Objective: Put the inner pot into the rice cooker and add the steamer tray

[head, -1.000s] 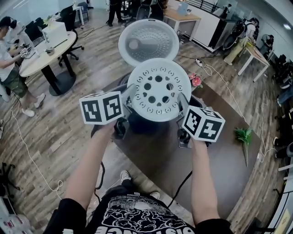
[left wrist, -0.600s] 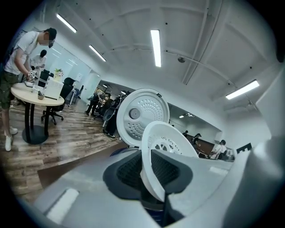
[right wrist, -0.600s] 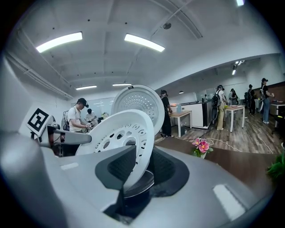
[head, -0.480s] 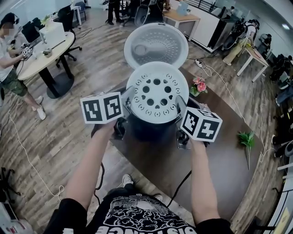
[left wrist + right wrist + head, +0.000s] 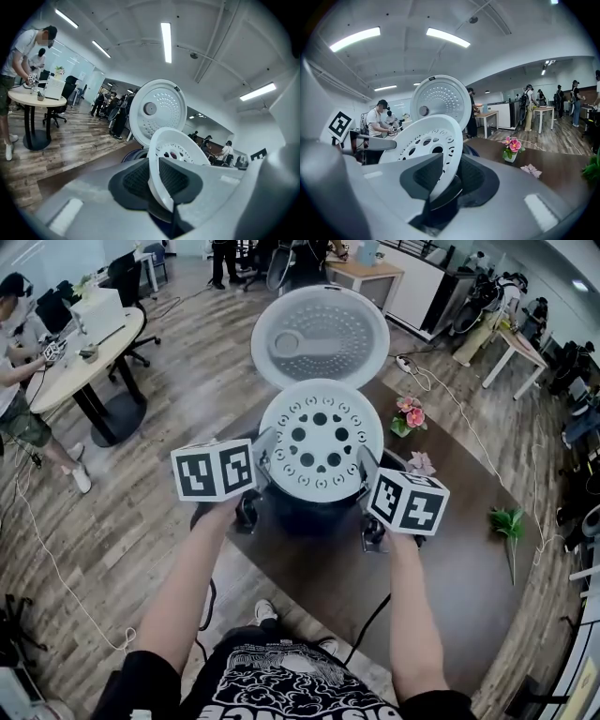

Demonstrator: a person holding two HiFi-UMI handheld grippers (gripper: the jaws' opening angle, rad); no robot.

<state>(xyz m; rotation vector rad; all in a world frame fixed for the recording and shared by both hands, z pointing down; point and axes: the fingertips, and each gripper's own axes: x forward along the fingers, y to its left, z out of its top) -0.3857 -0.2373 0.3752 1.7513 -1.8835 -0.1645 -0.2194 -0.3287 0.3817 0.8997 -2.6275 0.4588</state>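
Note:
A white steamer tray point(image 5: 321, 440) with round holes hangs level just above the dark rice cooker point(image 5: 305, 514) and hides its opening. The cooker's white lid point(image 5: 320, 337) stands open behind it. My left gripper point(image 5: 265, 452) is shut on the tray's left rim, and my right gripper point(image 5: 367, 466) is shut on its right rim. In the left gripper view the tray's rim point(image 5: 159, 180) sits pinched between the dark pads, with the lid point(image 5: 157, 112) beyond. The right gripper view shows the tray point(image 5: 426, 143) clamped the same way, the lid point(image 5: 440, 101) behind it.
The cooker stands on a brown table point(image 5: 450, 568). On that table, to the right, are a small pot of pink flowers point(image 5: 405, 414), a pale paper flower point(image 5: 419, 463) and a green sprig point(image 5: 507, 521). A person works at a round table point(image 5: 80, 343) far left.
Both grippers have sunk with the tray, which now sits lower and closer to the cooker's top. The grips on the rim are unchanged.

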